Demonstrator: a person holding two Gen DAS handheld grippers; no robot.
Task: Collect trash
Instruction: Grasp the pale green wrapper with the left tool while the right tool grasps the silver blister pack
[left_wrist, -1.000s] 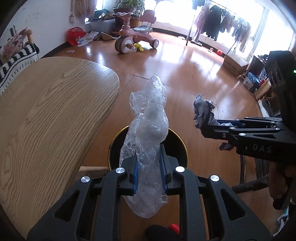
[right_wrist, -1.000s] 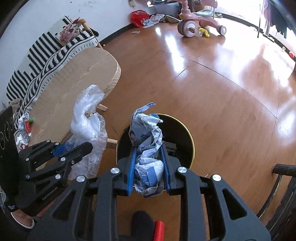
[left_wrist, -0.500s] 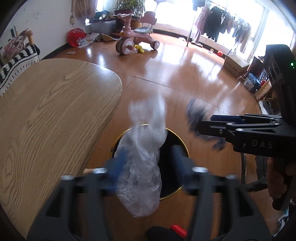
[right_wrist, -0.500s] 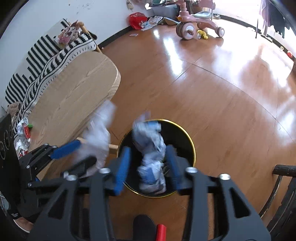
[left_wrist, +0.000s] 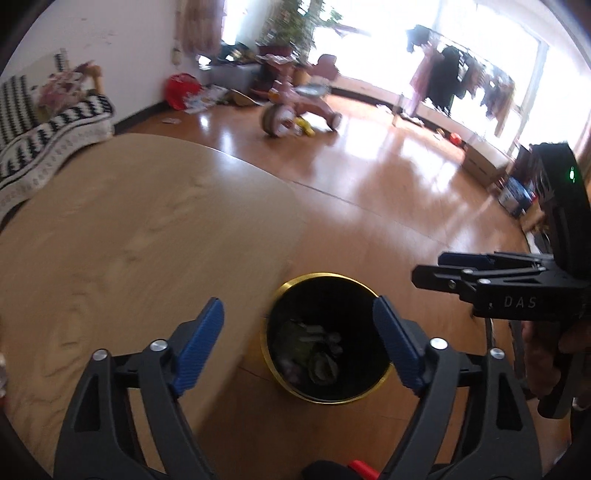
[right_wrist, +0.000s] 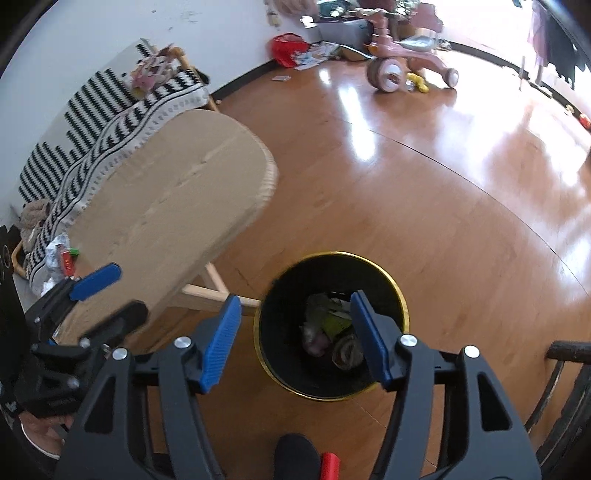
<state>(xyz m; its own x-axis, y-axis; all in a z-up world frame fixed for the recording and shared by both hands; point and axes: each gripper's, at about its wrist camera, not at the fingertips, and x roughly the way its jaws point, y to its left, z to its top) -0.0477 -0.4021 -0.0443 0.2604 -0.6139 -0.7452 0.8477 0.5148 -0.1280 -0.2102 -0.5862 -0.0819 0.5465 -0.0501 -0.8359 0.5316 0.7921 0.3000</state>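
A black bin with a gold rim (left_wrist: 325, 275) (right_wrist: 369, 258) stands on the wood floor beside the oval wooden table (left_wrist: 129, 240) (right_wrist: 166, 206). Crumpled trash (left_wrist: 314, 354) (right_wrist: 328, 332) lies at its bottom. My left gripper (left_wrist: 299, 306) hangs over the bin's left edge, its jaws opening wide with nothing between them. My right gripper (right_wrist: 295, 299) hangs above the bin, jaws also opening and empty. Each shows in the other's view: the right gripper (left_wrist: 430, 267) at the right, the left gripper (right_wrist: 118, 291) over the table's near end. More crumpled wrappers (right_wrist: 59, 258) lie on the table.
A pink tricycle (left_wrist: 295, 110) (right_wrist: 402, 70) stands on the floor at the back. A striped blanket (right_wrist: 110, 110) covers a seat behind the table. A dark chair (right_wrist: 565, 369) is at the right edge. A clothes rack (left_wrist: 461, 81) stands by the windows.
Both grippers opened and let go: the clear plastic bag and the crumpled blue-grey paper dropped into the bin. Both hands rose, and the left one shifted toward the table.
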